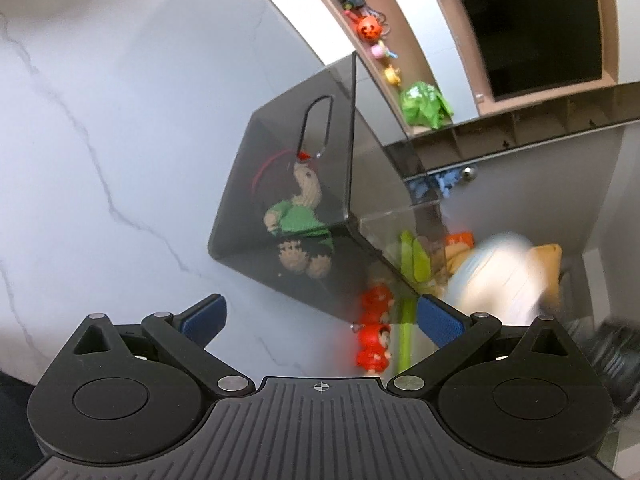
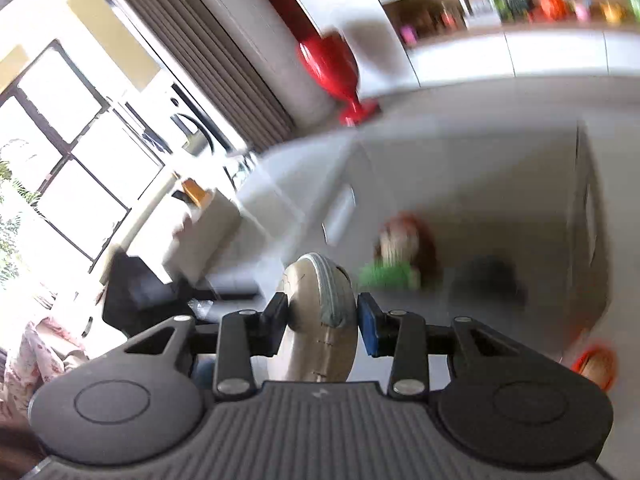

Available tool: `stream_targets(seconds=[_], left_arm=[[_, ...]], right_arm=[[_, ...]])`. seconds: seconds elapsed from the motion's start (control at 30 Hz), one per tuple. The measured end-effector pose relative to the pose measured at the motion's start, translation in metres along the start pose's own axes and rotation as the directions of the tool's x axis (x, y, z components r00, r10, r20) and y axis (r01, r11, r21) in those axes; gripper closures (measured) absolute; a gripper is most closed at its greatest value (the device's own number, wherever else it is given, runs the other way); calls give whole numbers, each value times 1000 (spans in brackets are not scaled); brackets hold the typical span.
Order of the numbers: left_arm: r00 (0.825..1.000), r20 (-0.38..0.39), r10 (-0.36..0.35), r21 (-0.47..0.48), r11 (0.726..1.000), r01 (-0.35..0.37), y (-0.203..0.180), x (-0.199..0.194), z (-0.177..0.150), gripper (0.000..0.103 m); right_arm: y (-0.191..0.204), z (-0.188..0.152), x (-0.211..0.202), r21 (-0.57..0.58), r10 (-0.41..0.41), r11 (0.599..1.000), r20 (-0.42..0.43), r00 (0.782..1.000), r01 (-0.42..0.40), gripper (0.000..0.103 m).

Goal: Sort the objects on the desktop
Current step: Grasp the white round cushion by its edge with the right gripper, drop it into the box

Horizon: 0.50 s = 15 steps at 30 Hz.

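My left gripper [image 1: 320, 316] is open and empty, just in front of a smoked clear box [image 1: 288, 152] on the white marble table [image 1: 100, 140]. Inside the box lies a knitted doll in a green dress [image 1: 300, 224] with a black clip. A clear compartment to the right holds red figures [image 1: 374, 340], a green stick and other toys. My right gripper [image 2: 322, 320] is shut on a beige and grey disc-shaped plush toy [image 2: 320, 312], held in the air. It shows blurred in the left wrist view [image 1: 496, 276]. The doll [image 2: 396, 260] appears blurred beyond it.
A shelf [image 1: 380, 40] behind the table carries small toys, an orange pumpkin [image 1: 367, 29] and a green bag [image 1: 424, 104]. A red goblet-shaped vase [image 2: 336, 72] stands at the back in the right wrist view. A window and a sofa are at the left.
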<state>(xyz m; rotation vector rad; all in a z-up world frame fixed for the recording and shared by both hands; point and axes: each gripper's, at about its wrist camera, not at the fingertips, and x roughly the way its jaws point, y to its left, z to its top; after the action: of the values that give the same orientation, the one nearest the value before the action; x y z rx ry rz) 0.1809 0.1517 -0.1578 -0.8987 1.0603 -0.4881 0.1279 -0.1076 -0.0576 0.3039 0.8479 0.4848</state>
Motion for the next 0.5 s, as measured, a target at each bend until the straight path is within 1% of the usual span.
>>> stream_targets(seconds=[0.03, 0.07, 0.1, 0.13, 0.17, 0.2, 0.23, 0.37, 0.4, 0.5], left_arm=[[1000, -8, -1, 3, 1000, 1, -1, 3, -1, 0], [1000, -16, -3, 10, 1000, 4, -3, 5, -3, 0], [1000, -22, -6, 17, 1000, 6, -5, 6, -4, 0], [1000, -24, -7, 25, 1000, 7, -7, 6, -6, 0], [1000, -25, -5, 30, 1000, 6, -8, 6, -8, 0], [1000, -22, -2, 30, 1000, 3, -7, 4, -9, 0], [1000, -16, 0, 27, 1000, 1, -5, 1, -10, 0], [1000, 18, 11, 7, 1000, -11, 6, -13, -13, 0], [1000, 25, 15, -2, 1000, -15, 9, -15, -13, 0], [999, 39, 27, -15, 1000, -26, 14, -18, -12, 0]], right_arm=[[4, 17, -8, -31, -24, 999, 27, 999, 25, 63], [7, 31, -6, -74, -74, 994, 51, 996, 78, 63], [10, 44, 1, -122, -140, 981, 77, 987, 148, 63], [12, 55, 14, -167, -212, 960, 97, 972, 226, 63], [11, 62, 34, -199, -283, 934, 91, 955, 296, 63], [6, 70, 58, -224, -349, 907, 73, 934, 356, 63], [0, 74, 82, -234, -398, 888, 37, 917, 395, 63], [-28, 75, 163, -232, -494, 858, -125, 861, 458, 63], [-33, 75, 175, -234, -506, 853, -148, 850, 467, 63], [-42, 72, 194, -246, -524, 844, -186, 831, 478, 62]])
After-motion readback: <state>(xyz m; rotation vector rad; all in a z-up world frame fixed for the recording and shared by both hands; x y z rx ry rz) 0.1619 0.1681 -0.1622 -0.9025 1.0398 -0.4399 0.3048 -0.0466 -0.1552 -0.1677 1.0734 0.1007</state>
